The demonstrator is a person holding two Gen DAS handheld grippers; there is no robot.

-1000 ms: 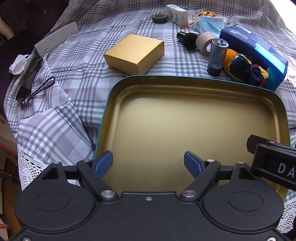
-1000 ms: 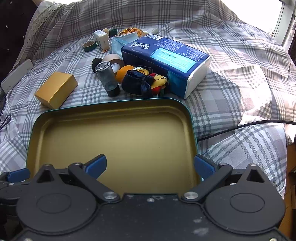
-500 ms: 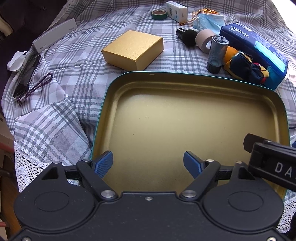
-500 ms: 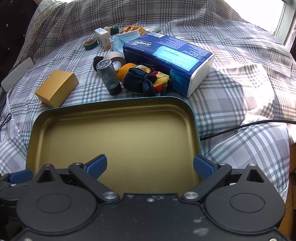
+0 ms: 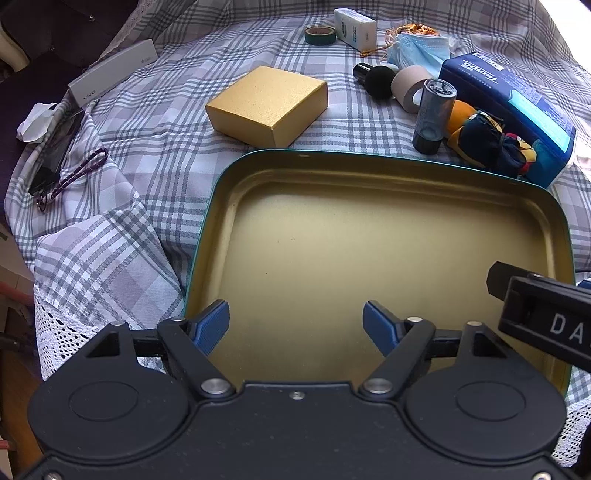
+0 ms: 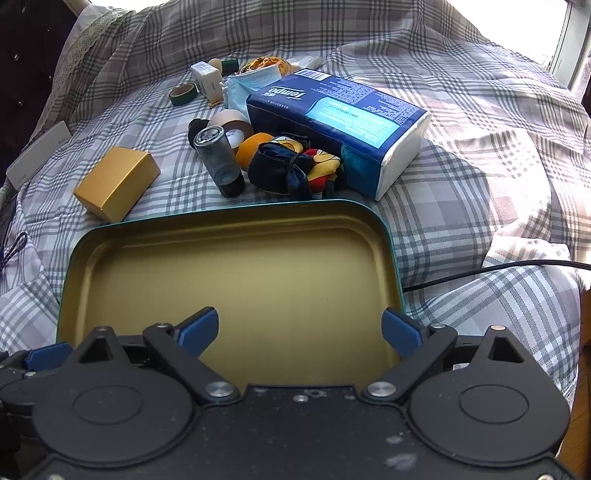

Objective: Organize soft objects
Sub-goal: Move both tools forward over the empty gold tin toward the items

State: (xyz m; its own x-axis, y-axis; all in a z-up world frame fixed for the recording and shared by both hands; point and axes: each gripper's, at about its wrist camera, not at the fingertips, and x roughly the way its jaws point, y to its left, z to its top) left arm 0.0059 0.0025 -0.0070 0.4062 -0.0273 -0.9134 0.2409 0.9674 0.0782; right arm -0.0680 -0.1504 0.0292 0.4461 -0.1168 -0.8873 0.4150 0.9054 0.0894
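An empty gold tin tray (image 5: 332, 240) with a teal rim lies on the plaid cloth, also seen in the right wrist view as the tray (image 6: 229, 266). Beyond its far edge sit the soft things: a blue tissue pack (image 5: 517, 99) (image 6: 332, 114), a knotted dark-blue, yellow and red cloth bundle (image 5: 487, 144) (image 6: 284, 166) and a pale blue face mask (image 5: 421, 48) (image 6: 247, 85). My left gripper (image 5: 295, 317) hangs over the tray's near left part, its jaws closing on nothing. My right gripper (image 6: 300, 321) hangs over the near right part, jaws closing too, with nothing between them.
A gold box (image 5: 267, 105) (image 6: 116, 182), a dark cylinder bottle (image 5: 432, 114) (image 6: 219, 160), a beige tape roll (image 5: 404, 86) and a green tape roll (image 5: 319, 35) stand behind the tray. A black cable (image 6: 498, 267) runs off right. A white box (image 5: 110, 72) and a phone (image 5: 51, 155) lie left.
The blue fingers of both grippers have drawn slightly closer together. The hands and the objects stay where they were.
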